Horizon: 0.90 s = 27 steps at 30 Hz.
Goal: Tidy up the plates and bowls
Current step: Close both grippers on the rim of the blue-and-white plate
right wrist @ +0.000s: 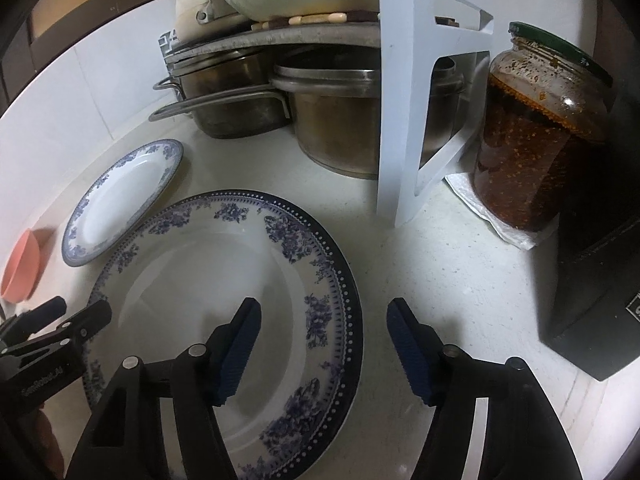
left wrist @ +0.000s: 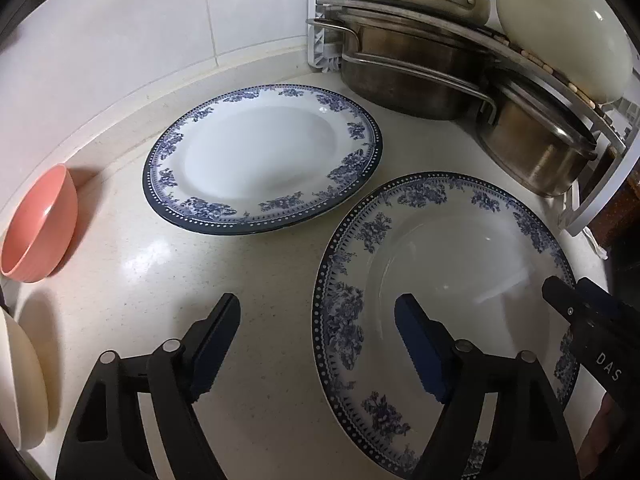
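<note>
Both grippers hang with jaws apart astride opposite rims of the near blue-floral plate (left wrist: 460,280) on the countertop (left wrist: 200,280), left gripper (left wrist: 318,340) and right gripper (right wrist: 324,344) gripping nothing, the second floral plate (left wrist: 264,160) just beyond.

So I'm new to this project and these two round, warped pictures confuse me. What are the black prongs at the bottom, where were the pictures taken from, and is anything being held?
A person holds a two-finger gripper in each hand; each carries a wide-angle camera looking along its fingers. One picture is from the left gripper, the other from the right gripper. Both are open and hold nothing, straddling opposite rims of the near blue-patterned plate. On the counter also lie a second plate, a pink bowl, steel pots under a rack and a jar.
</note>
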Each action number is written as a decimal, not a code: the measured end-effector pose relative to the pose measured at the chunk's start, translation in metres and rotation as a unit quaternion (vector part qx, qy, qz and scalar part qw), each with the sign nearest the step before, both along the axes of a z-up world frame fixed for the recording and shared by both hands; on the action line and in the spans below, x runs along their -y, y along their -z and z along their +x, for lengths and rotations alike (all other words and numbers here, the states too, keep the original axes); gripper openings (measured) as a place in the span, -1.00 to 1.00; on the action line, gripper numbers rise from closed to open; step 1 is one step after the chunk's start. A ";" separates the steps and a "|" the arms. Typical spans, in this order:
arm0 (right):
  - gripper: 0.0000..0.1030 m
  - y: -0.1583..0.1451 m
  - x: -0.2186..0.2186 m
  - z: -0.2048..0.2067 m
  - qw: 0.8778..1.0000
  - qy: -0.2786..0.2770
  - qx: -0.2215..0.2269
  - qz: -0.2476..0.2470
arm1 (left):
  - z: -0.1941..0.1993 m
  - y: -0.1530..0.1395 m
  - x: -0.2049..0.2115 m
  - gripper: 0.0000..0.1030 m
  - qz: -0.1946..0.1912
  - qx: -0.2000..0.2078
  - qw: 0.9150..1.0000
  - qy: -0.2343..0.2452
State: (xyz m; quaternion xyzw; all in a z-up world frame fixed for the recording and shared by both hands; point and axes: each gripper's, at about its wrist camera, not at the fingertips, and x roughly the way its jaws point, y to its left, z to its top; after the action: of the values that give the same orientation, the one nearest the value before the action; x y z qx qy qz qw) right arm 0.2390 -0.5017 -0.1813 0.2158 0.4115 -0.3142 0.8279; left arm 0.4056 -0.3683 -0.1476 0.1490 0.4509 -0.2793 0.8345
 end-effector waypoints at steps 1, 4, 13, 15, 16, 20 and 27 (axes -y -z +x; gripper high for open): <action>0.25 0.001 0.000 0.001 1.000 0.000 0.000 0.001 | 0.000 0.001 0.001 0.46 0.000 -0.001 1.000 0.001; 0.19 0.003 0.001 0.003 1.000 0.000 -0.002 0.003 | 0.002 0.003 0.002 0.32 0.000 -0.007 1.000 0.004; -0.01 0.004 0.001 0.008 1.000 -0.007 -0.012 -0.005 | 0.006 0.007 0.004 0.03 -0.006 -0.022 1.000 0.008; -0.06 0.005 0.001 0.009 1.000 -0.008 -0.016 -0.008 | 0.006 0.007 0.005 -0.04 -0.009 -0.025 1.000 0.010; -0.11 0.004 0.001 0.009 1.000 -0.008 -0.016 -0.008 | 0.006 0.007 0.005 -0.09 -0.010 -0.025 1.000 0.011; -0.23 0.004 0.002 0.010 1.000 -0.015 -0.016 -0.006 | 0.006 0.006 0.007 -0.29 -0.015 -0.034 0.999 0.016; -0.30 0.003 0.003 0.010 1.000 -0.016 -0.016 0.004 | 0.005 0.004 0.007 -0.35 -0.015 -0.031 0.999 0.013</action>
State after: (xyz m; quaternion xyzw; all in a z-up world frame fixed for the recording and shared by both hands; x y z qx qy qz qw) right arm 0.2488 -0.5046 -0.1847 0.2074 0.4295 -0.3027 0.8252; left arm 0.4103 -0.3755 -0.1519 0.1335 0.4708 -0.3011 0.8184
